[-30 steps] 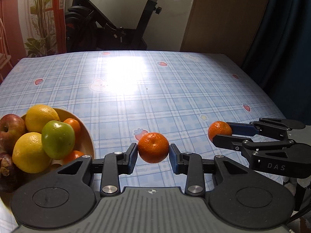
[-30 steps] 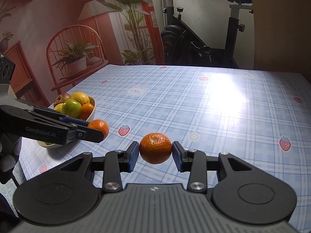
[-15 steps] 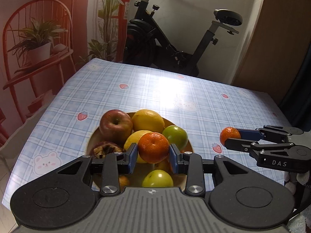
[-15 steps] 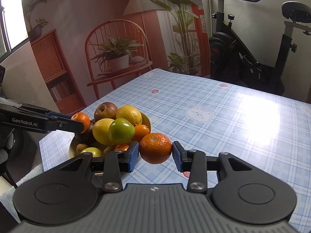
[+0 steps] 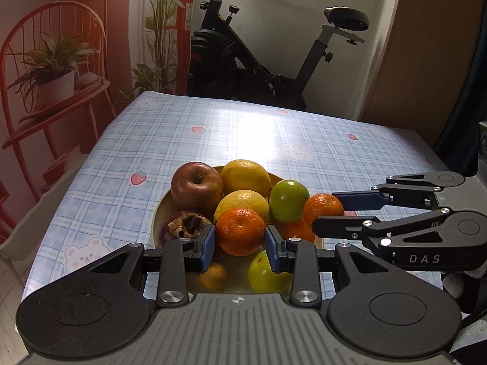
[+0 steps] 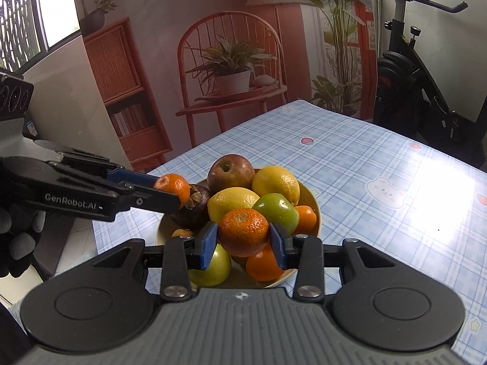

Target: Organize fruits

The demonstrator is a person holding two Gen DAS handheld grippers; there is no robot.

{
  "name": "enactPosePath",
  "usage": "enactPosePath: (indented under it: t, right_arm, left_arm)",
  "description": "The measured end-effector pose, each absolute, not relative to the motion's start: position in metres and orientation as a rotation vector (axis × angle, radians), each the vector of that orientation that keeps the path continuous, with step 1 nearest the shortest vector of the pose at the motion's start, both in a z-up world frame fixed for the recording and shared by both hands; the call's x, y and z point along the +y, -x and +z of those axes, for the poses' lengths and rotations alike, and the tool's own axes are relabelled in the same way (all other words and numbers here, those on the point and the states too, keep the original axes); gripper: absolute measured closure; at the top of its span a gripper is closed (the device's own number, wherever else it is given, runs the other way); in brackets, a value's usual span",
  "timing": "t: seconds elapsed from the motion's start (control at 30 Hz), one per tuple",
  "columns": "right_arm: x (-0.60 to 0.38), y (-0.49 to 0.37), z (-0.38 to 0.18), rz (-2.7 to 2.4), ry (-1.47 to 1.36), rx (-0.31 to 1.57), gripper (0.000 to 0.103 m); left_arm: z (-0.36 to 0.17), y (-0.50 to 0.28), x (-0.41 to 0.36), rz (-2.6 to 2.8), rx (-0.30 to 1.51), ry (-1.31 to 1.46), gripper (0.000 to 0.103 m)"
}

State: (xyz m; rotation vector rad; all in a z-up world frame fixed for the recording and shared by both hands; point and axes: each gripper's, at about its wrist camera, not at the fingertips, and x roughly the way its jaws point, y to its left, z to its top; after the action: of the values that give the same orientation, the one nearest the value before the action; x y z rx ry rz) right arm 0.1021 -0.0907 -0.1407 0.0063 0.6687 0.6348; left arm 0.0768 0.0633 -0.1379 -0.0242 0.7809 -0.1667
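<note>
Left claw (image 5: 240,237): clenched on a small round orange mandarin (image 5: 240,230), held above the near side of the bowl.
Right claw (image 6: 243,237): clenched on a second orange mandarin (image 6: 243,231), also over the bowl.
Bowl: shallow tan round bowl (image 6: 313,205) on the blue checked tabletop (image 6: 380,213), heaped.
Contents: red apple (image 5: 196,188), two yellow lemons, green apple (image 5: 288,201), dark purple mangosteen (image 5: 185,226), more mandarins.
</note>
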Motion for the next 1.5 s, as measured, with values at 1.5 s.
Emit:
enactPosePath:
  t: [1.5]
  right_arm:
    - [-0.071,-0.114,-0.155,0.567,-0.063,0.743,0.061]
  left_arm:
    - [-0.142,-0.076,0.107,-0.008,0.773,0.204,0.056]
